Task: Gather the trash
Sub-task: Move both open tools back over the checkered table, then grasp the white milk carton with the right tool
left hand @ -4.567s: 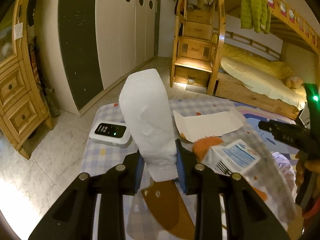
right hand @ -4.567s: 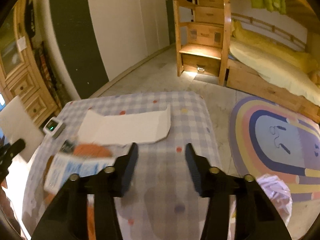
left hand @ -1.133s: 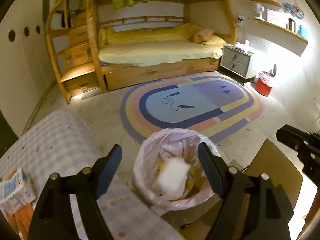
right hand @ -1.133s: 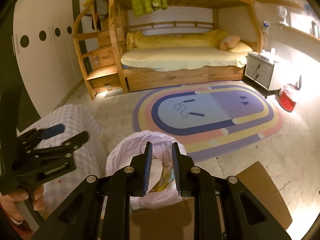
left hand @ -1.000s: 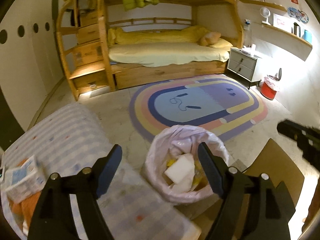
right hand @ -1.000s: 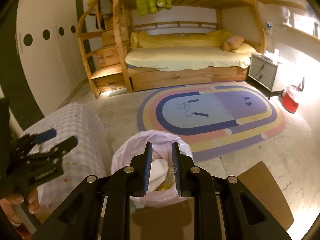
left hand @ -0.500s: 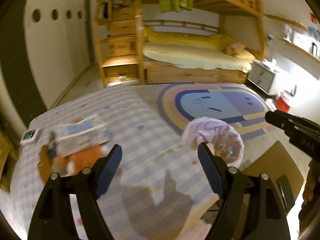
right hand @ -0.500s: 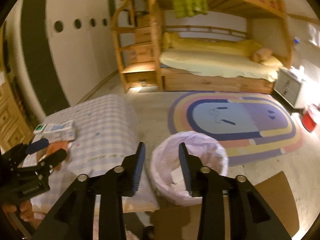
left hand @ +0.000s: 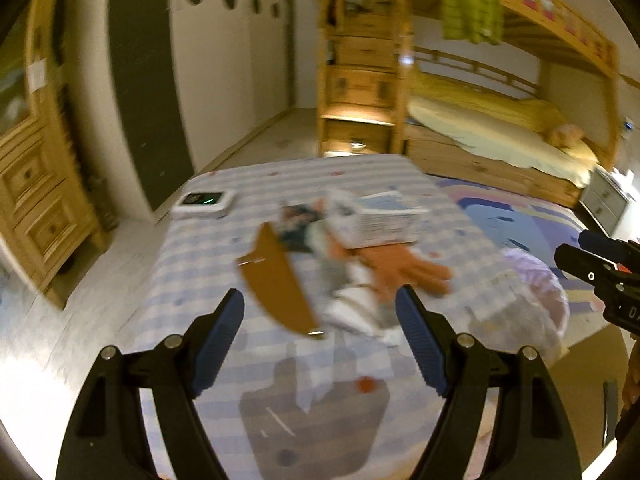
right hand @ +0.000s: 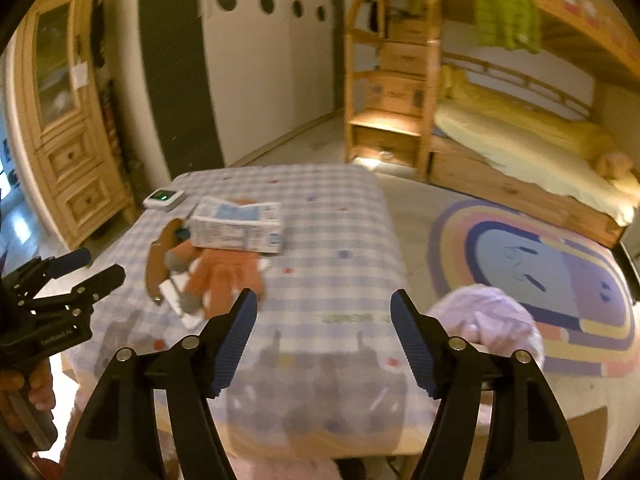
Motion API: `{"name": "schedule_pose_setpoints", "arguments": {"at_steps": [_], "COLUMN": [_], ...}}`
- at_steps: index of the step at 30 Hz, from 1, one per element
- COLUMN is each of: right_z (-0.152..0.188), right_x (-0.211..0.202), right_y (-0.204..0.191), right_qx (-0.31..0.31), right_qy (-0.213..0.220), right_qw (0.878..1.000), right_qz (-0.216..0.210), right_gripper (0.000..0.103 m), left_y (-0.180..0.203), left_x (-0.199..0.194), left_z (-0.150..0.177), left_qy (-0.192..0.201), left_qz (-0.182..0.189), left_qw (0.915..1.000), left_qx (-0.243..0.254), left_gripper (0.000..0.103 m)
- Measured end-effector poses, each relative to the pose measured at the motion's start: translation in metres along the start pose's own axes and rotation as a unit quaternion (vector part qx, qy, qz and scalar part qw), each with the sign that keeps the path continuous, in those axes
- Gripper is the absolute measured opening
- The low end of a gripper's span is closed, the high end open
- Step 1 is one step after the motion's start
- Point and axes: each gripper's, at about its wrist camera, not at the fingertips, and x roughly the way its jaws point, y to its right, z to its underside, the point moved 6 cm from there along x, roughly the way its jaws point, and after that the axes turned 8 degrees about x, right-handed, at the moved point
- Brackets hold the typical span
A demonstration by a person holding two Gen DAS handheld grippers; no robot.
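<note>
The left gripper [left hand: 320, 320] is spread wide and holds nothing; it hovers over the near part of the checked table [left hand: 192, 256]. The right gripper [right hand: 322, 324] is likewise spread wide and empty, above the table's near edge. The remaining trash lies in a cluster toward the table's left side: a white and blue carton [right hand: 236, 230] on top of an orange glove [right hand: 222, 276], a brown cardboard piece [left hand: 276, 284] touching their left side, and white paper scraps [left hand: 348, 312] at the near end. A white device [right hand: 163, 198] with a green light sits near the far left corner. The pink-lined trash bin [right hand: 486, 320] stands on the floor just beside the table's right edge.
</note>
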Motion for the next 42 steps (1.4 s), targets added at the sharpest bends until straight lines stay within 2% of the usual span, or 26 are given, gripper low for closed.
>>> {"name": "schedule_pose_setpoints", "arguments": {"at_steps": [6,12,21,23,30,38,42], "right_z": [-0.012,-0.026,-0.039,-0.038,-0.027,-0.011,-0.011], "right_x": [0.04,0.075,0.13,0.138,0.121,0.104,0.1], "right_y": [-0.046,-0.08,-0.11,-0.112,-0.086,-0.007,0.015], "right_qx": [-0.021,-0.035,-0.025,-0.03,-0.034,0.0,0.022], "right_qy": [-0.017,-0.021,-0.045,-0.051,-0.065,-0.083,-0.083], "right_qw": [0.999,0.999,0.999,0.998,0.996,0.989,0.989], "right_qz": [-0.018,-0.019,0.017,0.037,0.059,0.119,0.124], "right_gripper": [0.07,0.086,0.088,0.088,0.087,0.081,0.077], "left_y": [-0.048,-0.072,-0.075,-0.075,-0.068,-0.045,-0.038], "left_x": [0.012,0.024,0.035,0.036,0.038,0.043,0.042], "left_z": [0.006,0.009,0.012,0.012,0.014,0.015,0.014], "left_qy": [-0.011,-0.02,-0.029,-0.029,-0.031,-0.036,-0.036], "left_qz": [-0.027,-0.033,-0.024,-0.024,-0.018,0.0,0.0], "left_qw": [0.999,0.9979,0.9976,0.9976,0.9979,0.9985,0.9988], "left_qx": [-0.034,-0.052,-0.058,-0.059,-0.054,-0.041,-0.033], "left_gripper": [0.076,0.076,0.076,0.076,0.076,0.076,0.076]}}
